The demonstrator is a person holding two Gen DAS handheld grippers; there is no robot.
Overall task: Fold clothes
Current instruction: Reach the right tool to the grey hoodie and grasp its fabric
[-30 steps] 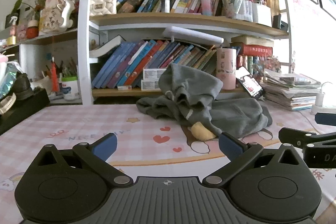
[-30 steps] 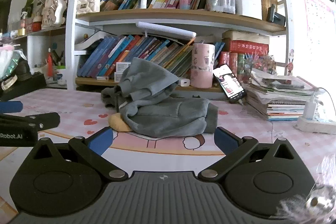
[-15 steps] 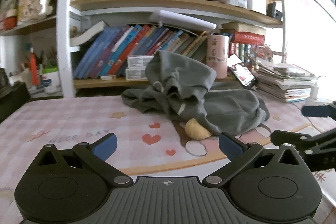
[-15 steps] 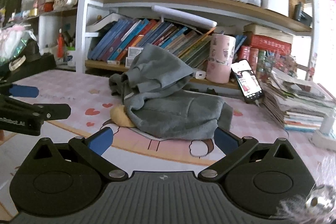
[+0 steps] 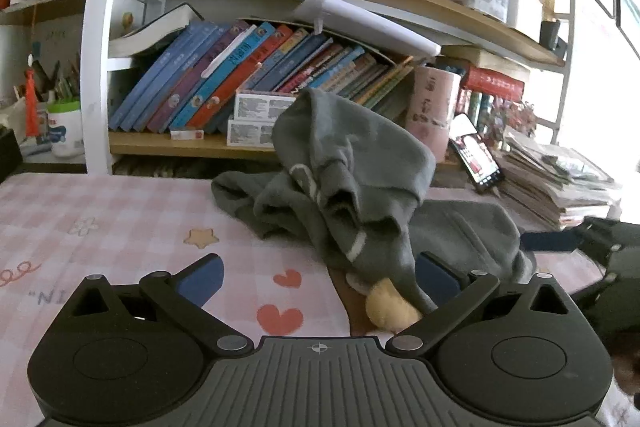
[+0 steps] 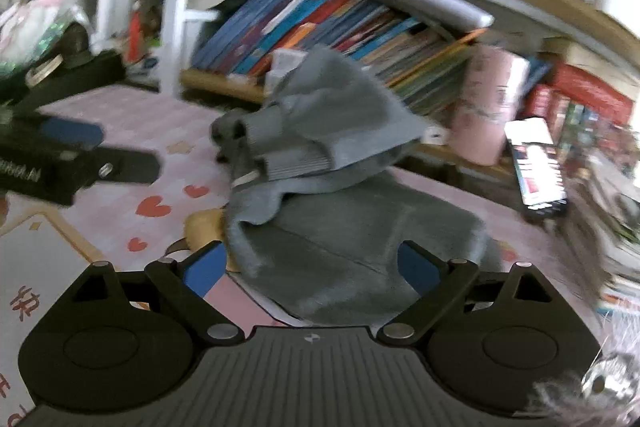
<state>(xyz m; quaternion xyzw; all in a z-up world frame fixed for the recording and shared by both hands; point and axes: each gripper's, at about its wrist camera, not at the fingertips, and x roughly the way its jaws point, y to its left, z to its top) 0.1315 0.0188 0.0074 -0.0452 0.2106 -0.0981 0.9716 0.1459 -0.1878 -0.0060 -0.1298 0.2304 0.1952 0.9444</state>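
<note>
Both tongs, left tongs [image 5: 318, 277] and right tongs [image 6: 312, 263], gape released at the crumpled grey hoodie [image 5: 360, 195]; grabbing bunched layers could drag it into the propped phone [image 6: 538, 167].

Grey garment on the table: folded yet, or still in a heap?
Still a heap. The grey garment lies crumpled, one part bunched up into a peak, on the pink mat. No flat folds show.

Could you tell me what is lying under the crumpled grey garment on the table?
A yellowish rounded patch pokes out from under the grey garment at its near edge, on the pink checked table cover. Whether it is an object or part of the cover's print is unclear; the rest is covered.
</note>
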